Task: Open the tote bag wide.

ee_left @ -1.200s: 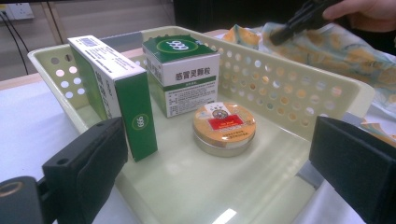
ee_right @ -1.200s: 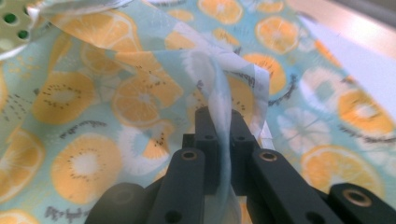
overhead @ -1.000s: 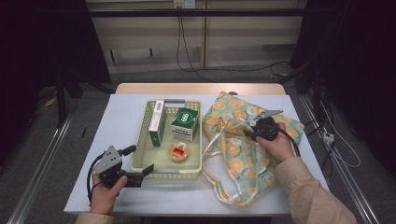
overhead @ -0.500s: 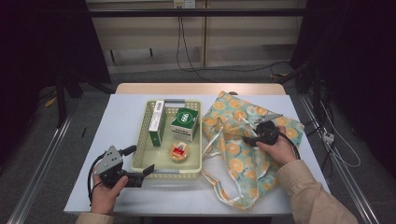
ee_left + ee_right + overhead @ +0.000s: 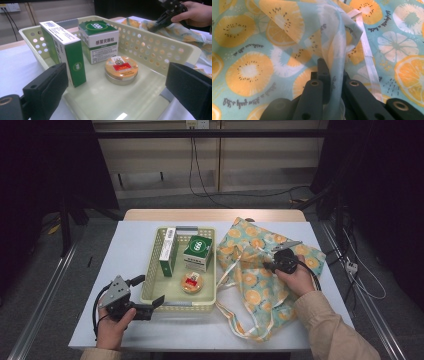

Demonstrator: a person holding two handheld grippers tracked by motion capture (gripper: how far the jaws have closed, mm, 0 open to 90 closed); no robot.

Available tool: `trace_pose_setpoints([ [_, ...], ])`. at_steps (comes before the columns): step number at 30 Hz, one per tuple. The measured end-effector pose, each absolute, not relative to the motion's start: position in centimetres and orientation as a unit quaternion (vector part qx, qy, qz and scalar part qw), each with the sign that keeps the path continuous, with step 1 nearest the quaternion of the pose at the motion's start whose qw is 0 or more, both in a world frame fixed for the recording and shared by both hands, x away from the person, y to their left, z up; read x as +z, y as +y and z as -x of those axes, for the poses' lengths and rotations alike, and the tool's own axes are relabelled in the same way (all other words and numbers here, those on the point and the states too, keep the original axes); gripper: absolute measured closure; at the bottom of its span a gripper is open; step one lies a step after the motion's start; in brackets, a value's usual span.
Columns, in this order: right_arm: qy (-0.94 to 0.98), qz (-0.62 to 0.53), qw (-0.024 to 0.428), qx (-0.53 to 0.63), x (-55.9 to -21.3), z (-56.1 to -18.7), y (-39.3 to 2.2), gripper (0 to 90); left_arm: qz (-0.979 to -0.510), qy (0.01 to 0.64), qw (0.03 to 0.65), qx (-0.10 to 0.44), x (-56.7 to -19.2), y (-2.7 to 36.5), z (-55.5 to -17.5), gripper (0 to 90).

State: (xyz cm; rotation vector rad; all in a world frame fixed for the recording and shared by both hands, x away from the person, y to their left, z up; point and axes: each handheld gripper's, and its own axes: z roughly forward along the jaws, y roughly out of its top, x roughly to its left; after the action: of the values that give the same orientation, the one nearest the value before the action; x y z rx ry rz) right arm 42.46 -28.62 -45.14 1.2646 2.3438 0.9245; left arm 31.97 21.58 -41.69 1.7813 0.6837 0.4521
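At the left, near the front edge of the worktop (image 5: 130, 240), the person's left hand (image 5: 111, 327) holds the left claw (image 5: 155, 303) low, its jaws standing wide apart with nothing between them, just at the near rim of the pale yellow basket (image 5: 207, 296). From the left gripper view the two black jaws frame the basket's inside. Inside the basket, a tall green and white box (image 5: 168, 251) stands on edge along the left wall, a squarer green and white box (image 5: 199, 253) sits beside it toward the back, and a round orange tin (image 5: 192, 283) lies flat in front of that, apart from both boxes.

Right of the basket, the fruit-print cloth bag (image 5: 250, 285) is spread across the worktop, its pale straps trailing toward the near edge. The right hand (image 5: 296, 279) rests over the bag with the right claw (image 5: 266, 266) pointing left. Its jaws have just been closing, and in the right gripper view they are pinched on a raised fold of the bag's thin fabric (image 5: 337, 62), which stands up between them while the rest of the cloth lies flat.
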Motion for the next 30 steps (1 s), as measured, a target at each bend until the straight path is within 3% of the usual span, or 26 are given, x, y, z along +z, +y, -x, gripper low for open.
trace_pose_setpoints([
  [15, 0.805, -0.435, 0.182, 0.361, -38.3, -41.5, -29.2, 88.8, -0.753, 0.274, 0.567, 0.190, -39.0, 20.6, -32.3, 3.9],
  [30, 0.791, -0.441, 0.203, 0.372, -35.2, -42.0, -29.6, 88.8, -0.766, 0.246, 0.571, 0.166, -36.1, 18.4, -34.7, 3.9],
])
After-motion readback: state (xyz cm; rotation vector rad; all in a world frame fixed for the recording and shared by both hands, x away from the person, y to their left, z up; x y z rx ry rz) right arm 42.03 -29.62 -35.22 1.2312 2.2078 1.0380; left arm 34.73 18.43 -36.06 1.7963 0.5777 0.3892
